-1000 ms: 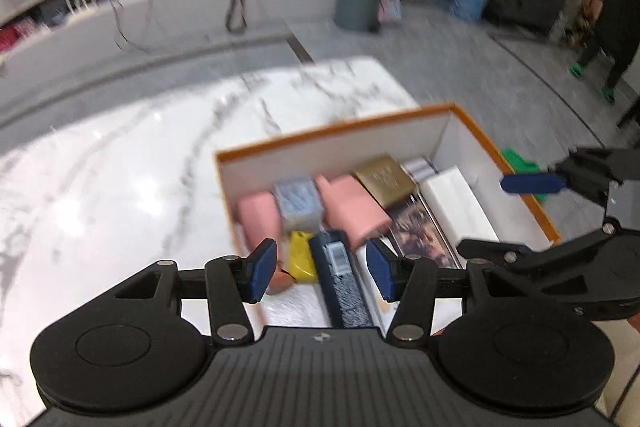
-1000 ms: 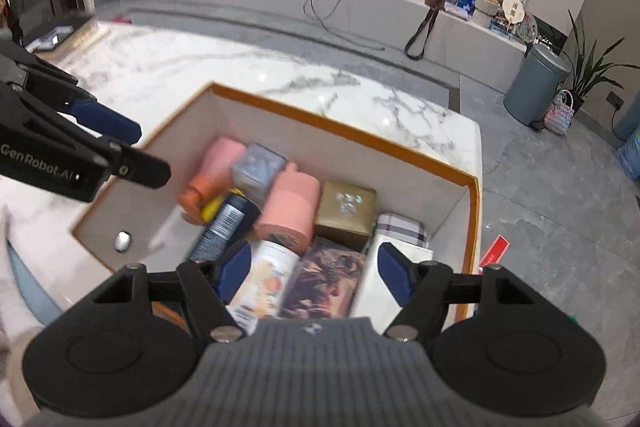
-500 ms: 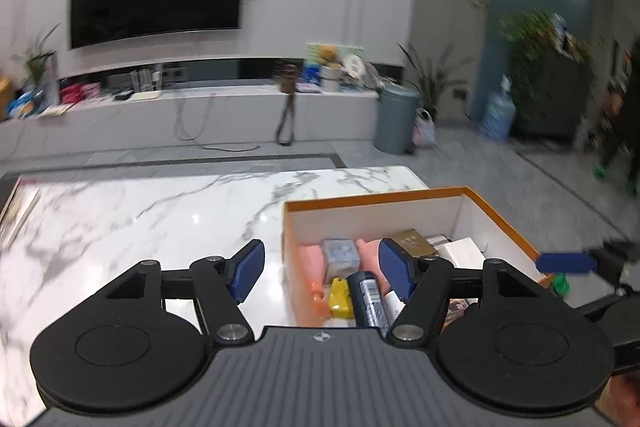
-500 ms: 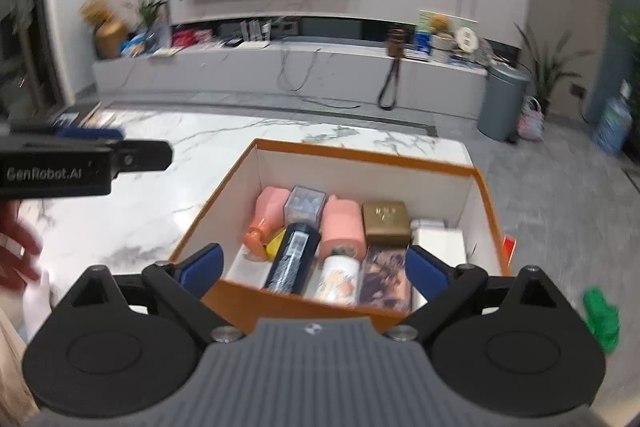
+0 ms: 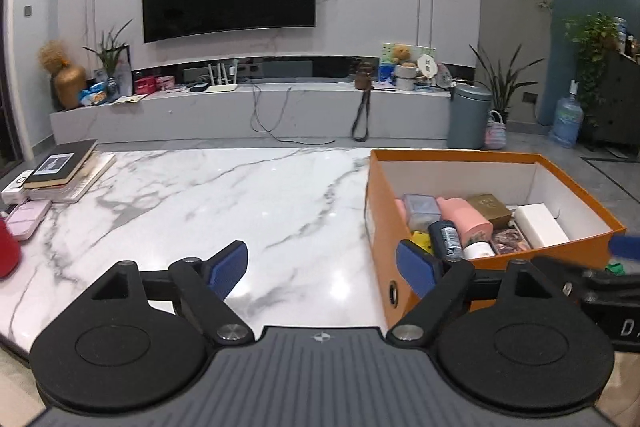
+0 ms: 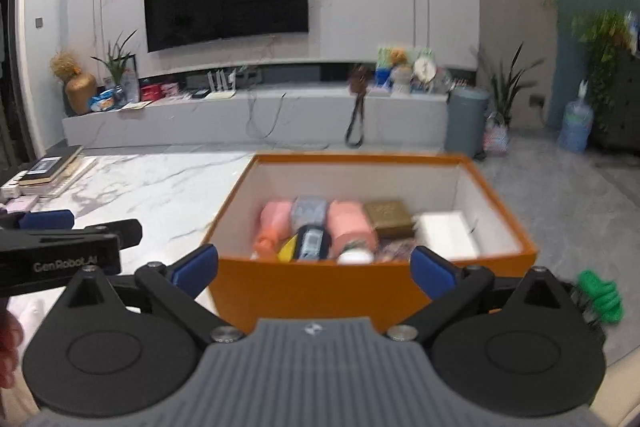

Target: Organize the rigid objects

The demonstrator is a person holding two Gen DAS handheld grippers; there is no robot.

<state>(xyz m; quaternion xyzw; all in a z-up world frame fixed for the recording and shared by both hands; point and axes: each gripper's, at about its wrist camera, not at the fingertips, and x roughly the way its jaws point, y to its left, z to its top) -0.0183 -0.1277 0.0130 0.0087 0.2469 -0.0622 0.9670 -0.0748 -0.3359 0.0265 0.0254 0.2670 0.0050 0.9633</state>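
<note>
An orange box (image 5: pixel 378 227) stands on the white marble table (image 5: pixel 200 207), lid off. Inside lie two pink bottles (image 6: pixel 352 227), a dark can (image 5: pixel 448 239), a gold box (image 5: pixel 490 211), a white box (image 5: pixel 540 225) and other small items. My left gripper (image 5: pixel 322 267) hovers over the table just left of the box's near corner; its jaws are opening with nothing between them. My right gripper (image 6: pixel 314 269) faces the box's near wall (image 6: pixel 360 287); its jaws are opening too, and they hold nothing. Each gripper shows at the edge of the other's view.
A stack of books (image 5: pixel 60 167), a pink case (image 5: pixel 26 217) and a red object (image 5: pixel 6 251) sit at the table's left end. A green item (image 6: pixel 600 295) lies on the floor right of the box. Part of a hand (image 6: pixel 8 347) shows at the lower left.
Both grippers have drawn back from above the box and tilted up, so the room wall now shows. Both pairs of jaws have spread much wider.
</note>
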